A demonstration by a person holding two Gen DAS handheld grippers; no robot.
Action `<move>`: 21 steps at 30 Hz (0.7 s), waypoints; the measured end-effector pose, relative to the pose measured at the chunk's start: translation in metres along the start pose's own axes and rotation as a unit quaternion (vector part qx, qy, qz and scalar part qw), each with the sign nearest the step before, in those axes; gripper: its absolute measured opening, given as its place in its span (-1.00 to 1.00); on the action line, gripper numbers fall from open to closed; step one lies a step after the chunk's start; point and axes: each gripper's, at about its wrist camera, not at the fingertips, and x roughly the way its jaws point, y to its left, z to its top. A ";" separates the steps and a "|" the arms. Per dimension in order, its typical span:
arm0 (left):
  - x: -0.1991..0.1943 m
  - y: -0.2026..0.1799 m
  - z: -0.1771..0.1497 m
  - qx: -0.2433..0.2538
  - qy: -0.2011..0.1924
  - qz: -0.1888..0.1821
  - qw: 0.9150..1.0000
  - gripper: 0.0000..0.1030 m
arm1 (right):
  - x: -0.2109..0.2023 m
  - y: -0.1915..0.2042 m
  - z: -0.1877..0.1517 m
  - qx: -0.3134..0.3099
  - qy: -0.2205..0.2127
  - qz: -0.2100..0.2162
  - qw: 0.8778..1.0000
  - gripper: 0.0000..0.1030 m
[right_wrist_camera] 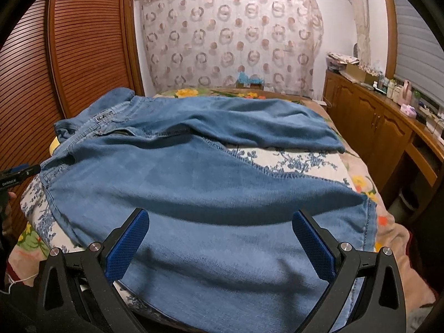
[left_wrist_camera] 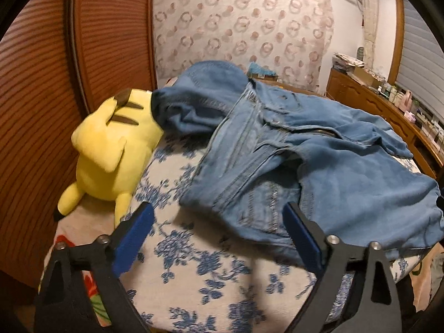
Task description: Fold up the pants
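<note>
The left claw (left_wrist_camera: 219, 230) is spread wide with nothing between its blue pads (left_wrist_camera: 133, 238). It hovers low over the near edge of the bed (left_wrist_camera: 211, 283), above the blue-flowered white cover; its right pad sits at the crumpled waistband end of the pants (left_wrist_camera: 277, 149), though contact cannot be told. The right claw (right_wrist_camera: 222, 238) is also wide and holds nothing; its two blue pads (right_wrist_camera: 313, 247) hang just over the near leg of the pants (right_wrist_camera: 194, 183).

The pants are light blue denim, lying spread out on the bed. In the right wrist view the waistband is to the far left and the two legs run rightward, parted in a V that shows the flowered cover between them; the near leg fills the foreground and its hem reaches the bed's right side. In the left wrist view the waist end is bunched and wrinkled, with one fold of denim draped over the head of a yellow plush toy (left_wrist_camera: 111, 149) that lies at the left of the bed, touching the pants.

A slatted wooden wardrobe (right_wrist_camera: 55, 69) stands left of the bed. A patterned curtain (right_wrist_camera: 230, 38) hangs on the far wall. A wooden cabinet (right_wrist_camera: 374, 119), cluttered with bottles and boxes, runs along the right wall.
</note>
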 end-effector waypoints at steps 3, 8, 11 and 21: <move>0.009 0.009 -0.004 -0.014 0.015 -0.009 1.000 0.43 | -0.001 -0.001 -0.003 0.001 0.004 0.005 1.000 0.99; 0.022 0.014 -0.008 -0.038 0.036 -0.044 0.998 0.11 | -0.006 0.002 -0.005 -0.001 0.009 0.009 1.000 0.99; 0.025 0.013 -0.008 -0.044 0.037 -0.047 0.997 0.11 | -0.009 -0.001 -0.007 -0.002 0.009 0.012 1.000 0.98; -0.001 0.003 0.001 -0.032 -0.009 -0.081 0.996 -0.71 | -0.009 -0.007 -0.004 -0.006 0.017 0.018 1.000 0.97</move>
